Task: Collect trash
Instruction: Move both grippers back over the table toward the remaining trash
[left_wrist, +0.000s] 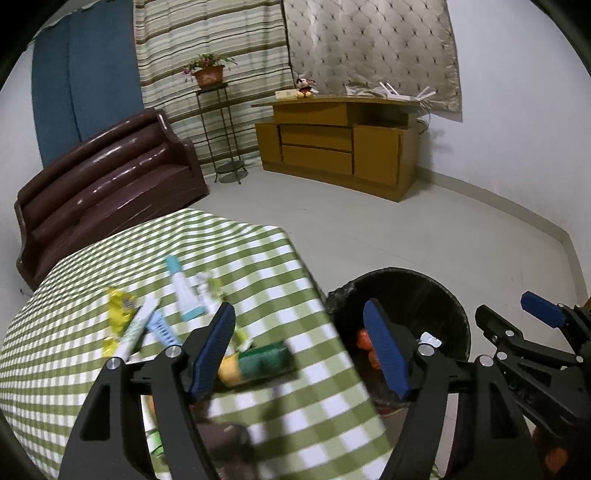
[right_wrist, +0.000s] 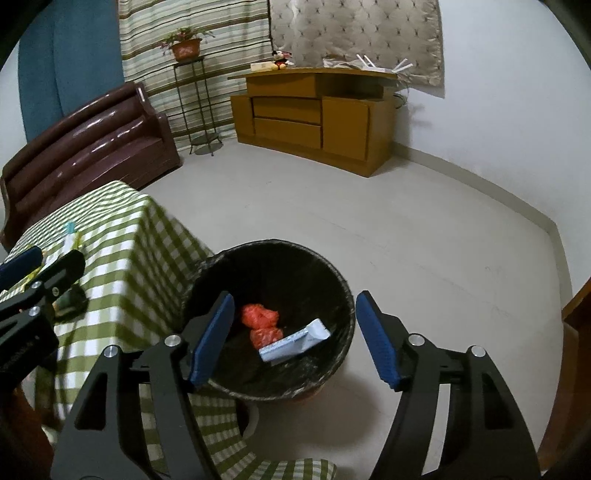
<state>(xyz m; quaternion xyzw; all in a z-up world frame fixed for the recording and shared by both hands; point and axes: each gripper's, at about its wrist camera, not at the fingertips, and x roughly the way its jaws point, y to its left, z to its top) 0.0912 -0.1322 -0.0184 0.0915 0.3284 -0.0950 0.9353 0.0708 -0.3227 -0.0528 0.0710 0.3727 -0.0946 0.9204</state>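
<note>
A black trash bin stands on the floor beside the table; it also shows in the left wrist view. In it lie crumpled orange wrappers and a white-blue tube. My right gripper is open and empty above the bin. My left gripper is open and empty over the table's right edge. On the green checked tablecloth lie a green-and-yellow packet, a light-blue tube, a yellow wrapper and a white tube.
A brown sofa stands behind the table. A wooden cabinet and a plant stand are by the far wall. Grey floor lies around the bin. The right gripper's arm shows in the left wrist view.
</note>
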